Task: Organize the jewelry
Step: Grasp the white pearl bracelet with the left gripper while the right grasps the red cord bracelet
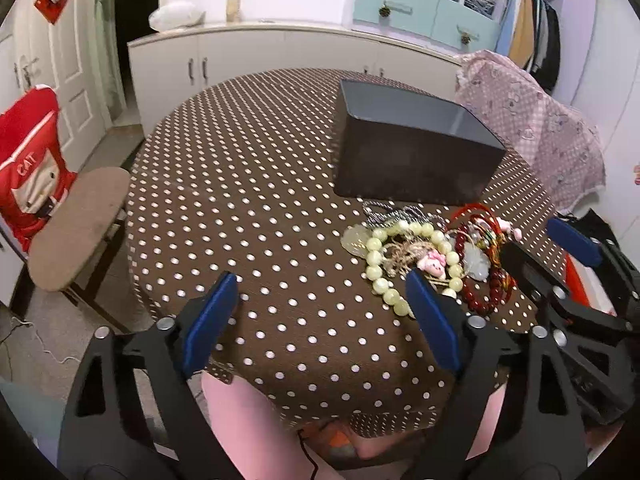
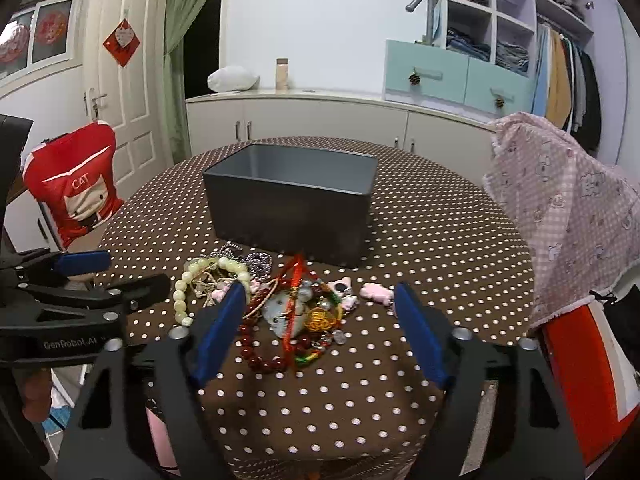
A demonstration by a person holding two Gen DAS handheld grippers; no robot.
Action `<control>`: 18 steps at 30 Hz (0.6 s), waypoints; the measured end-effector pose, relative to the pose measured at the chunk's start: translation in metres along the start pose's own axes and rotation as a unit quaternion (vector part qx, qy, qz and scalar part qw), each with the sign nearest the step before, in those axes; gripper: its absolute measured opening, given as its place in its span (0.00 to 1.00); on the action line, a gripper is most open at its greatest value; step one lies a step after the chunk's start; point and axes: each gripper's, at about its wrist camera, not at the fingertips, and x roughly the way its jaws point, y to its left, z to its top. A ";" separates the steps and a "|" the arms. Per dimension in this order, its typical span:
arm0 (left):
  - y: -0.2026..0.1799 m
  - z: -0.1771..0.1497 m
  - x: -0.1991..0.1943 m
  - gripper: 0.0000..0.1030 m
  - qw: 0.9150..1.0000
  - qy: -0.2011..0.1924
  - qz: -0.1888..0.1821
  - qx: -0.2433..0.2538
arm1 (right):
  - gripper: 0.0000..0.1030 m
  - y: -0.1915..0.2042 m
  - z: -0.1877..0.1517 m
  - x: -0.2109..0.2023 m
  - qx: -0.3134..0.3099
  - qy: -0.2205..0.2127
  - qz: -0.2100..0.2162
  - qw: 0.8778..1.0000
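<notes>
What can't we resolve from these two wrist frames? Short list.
- Box floor: left wrist view, hidden by its near wall; right wrist view shows only part of the inside.
- Jewelry pile: tangled, so piece count and what lies underneath are unclear; the left gripper finger covers part of the pale bead strand.
- Right gripper: open over the pile; contact unclear.

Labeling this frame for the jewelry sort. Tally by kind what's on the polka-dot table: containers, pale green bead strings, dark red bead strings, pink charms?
Dark open box: 1
Pale green bead string: 1
Dark red bead string: 1
Pink charms: 4 visible, counting the ones half buried in the pile; more may be hidden
Total: 7, not counting the tangled cords, silver chain and pendants, which cannot be separated.
</notes>
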 end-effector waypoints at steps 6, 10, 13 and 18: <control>0.000 0.000 0.010 0.57 0.999 0.028 -0.042 0.000 | 0.27 0.007 0.003 0.006 -0.021 0.003 0.015 1.000; 0.000 0.003 0.013 0.40 0.998 0.029 -0.049 0.001 | 0.21 0.009 0.004 0.008 -0.023 0.004 0.021 1.000; 0.000 0.006 0.016 0.38 0.998 0.031 -0.053 -0.001 | 0.10 0.011 0.004 0.012 -0.023 0.007 0.026 0.999; -0.007 0.013 0.023 0.38 0.998 0.036 -0.048 0.005 | 0.03 0.012 0.005 0.014 -0.015 0.012 0.035 0.999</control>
